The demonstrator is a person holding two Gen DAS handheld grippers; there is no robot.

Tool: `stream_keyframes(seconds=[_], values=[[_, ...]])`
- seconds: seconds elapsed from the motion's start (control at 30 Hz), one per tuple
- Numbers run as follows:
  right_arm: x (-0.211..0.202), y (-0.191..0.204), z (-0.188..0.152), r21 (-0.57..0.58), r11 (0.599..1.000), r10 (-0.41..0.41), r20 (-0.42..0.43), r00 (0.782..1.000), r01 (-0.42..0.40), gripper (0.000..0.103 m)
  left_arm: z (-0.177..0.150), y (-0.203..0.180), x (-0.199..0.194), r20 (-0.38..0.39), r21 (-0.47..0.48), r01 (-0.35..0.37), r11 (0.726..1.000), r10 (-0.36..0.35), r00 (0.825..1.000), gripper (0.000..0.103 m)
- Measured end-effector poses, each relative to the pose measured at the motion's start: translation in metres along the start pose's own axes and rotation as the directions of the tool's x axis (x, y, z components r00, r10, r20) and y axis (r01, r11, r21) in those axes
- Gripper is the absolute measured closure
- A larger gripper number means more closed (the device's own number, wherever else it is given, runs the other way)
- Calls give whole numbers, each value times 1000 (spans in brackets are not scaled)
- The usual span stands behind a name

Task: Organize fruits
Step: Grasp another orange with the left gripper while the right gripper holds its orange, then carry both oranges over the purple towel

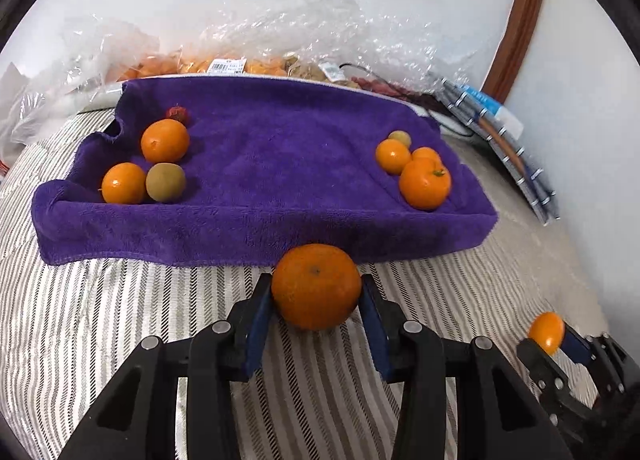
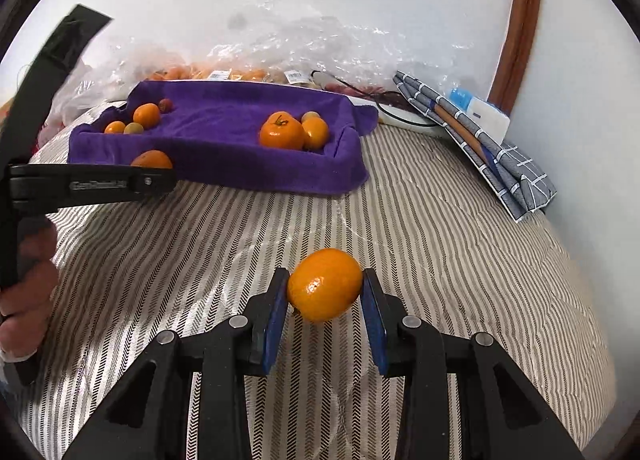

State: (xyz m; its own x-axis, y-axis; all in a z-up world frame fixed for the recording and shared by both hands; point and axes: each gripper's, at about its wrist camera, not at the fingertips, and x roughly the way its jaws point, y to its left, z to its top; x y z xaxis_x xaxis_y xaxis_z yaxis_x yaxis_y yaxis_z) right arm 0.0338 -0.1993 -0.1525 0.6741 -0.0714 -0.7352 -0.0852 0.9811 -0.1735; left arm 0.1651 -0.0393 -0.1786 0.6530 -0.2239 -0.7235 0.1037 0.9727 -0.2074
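Observation:
My left gripper (image 1: 316, 292) is shut on a large orange (image 1: 316, 286), held just in front of the purple towel-lined tray (image 1: 280, 164). My right gripper (image 2: 325, 288) is shut on a smaller, glossy orange (image 2: 325, 285) above the striped bedcover; it also shows in the left wrist view (image 1: 547, 332). In the tray's left part lie two oranges (image 1: 165, 141), a green-brown fruit (image 1: 165, 182) and a small red fruit (image 1: 177, 113). In its right part lie several oranges (image 1: 425, 184) and a small greenish fruit (image 1: 400, 137).
Clear plastic bags of fruit (image 1: 224, 64) lie behind the tray by the wall. A folded grey checked cloth (image 2: 496, 148) leans at the right. A brown hoop (image 2: 520, 20) stands against the wall. The striped bedcover (image 2: 440, 260) spreads around.

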Motion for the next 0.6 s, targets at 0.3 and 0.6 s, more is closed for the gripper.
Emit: stream_keyframes(seconds=[0.3, 0.6], values=[[0, -1, 0, 5, 1000, 28, -1, 1000, -28, 67, -11, 33, -23, 36, -76, 39, 996, -36, 999, 63], [3, 2, 0, -19, 998, 67, -27, 997, -67, 67, -15, 41, -34, 64, -102, 33, 994, -27, 998, 63]])
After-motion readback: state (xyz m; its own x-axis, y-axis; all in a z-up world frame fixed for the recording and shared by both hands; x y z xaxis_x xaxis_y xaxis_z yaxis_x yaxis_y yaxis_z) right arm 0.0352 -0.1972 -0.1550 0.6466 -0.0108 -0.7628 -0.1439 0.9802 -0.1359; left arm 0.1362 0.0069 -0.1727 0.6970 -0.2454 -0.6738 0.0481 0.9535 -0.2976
